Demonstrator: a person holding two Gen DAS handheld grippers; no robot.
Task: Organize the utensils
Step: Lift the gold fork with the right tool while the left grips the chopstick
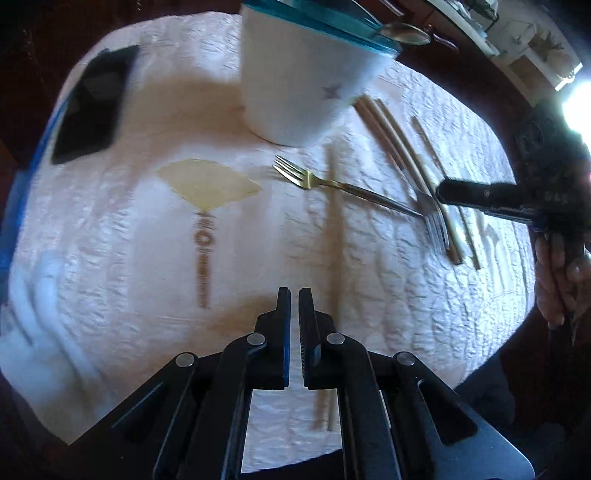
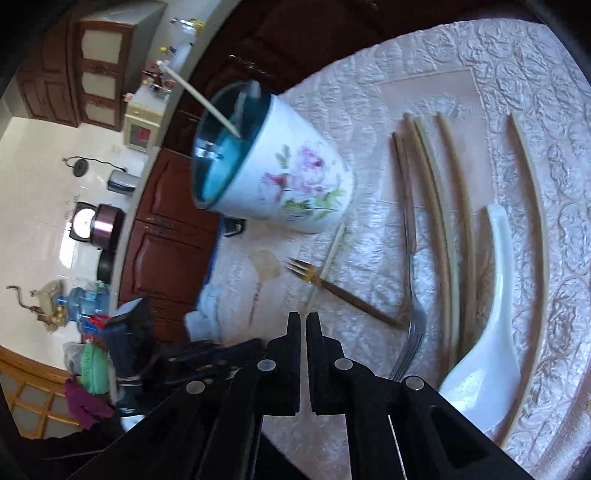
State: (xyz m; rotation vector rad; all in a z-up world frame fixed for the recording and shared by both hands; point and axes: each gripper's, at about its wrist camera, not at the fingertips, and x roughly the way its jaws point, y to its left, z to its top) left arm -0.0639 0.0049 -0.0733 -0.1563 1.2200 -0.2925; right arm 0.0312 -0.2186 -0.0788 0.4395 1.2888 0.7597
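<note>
A white cup [image 1: 295, 85] with a blue inside stands at the far side of the white quilted cloth [image 1: 110, 240], with a metal spoon [image 1: 404, 33] in it. In the right wrist view the cup [image 2: 273, 162] shows a flower print and holds a chopstick [image 2: 207, 99]. A small gold fork [image 1: 310, 179] [image 2: 314, 277] lies across a single chopstick [image 1: 334, 221] [image 2: 332, 251]. Right of them lie several chopsticks [image 1: 399, 155] [image 2: 436, 221], a silver fork [image 1: 434, 221] [image 2: 412, 295] and a white ceramic spoon [image 2: 491, 314]. My left gripper [image 1: 294, 291] is shut and empty above the cloth. My right gripper [image 2: 303, 315] [image 1: 441, 192] is shut and empty, near the silver fork.
A black flat object [image 1: 92, 107] lies at the cloth's far left corner. A yellow fan motif [image 1: 207, 182] is stitched into the cloth. A hand [image 1: 554, 280] holds the right gripper at the right edge. Dark wooden cabinets [image 2: 166, 240] and a tiled floor lie beyond the table.
</note>
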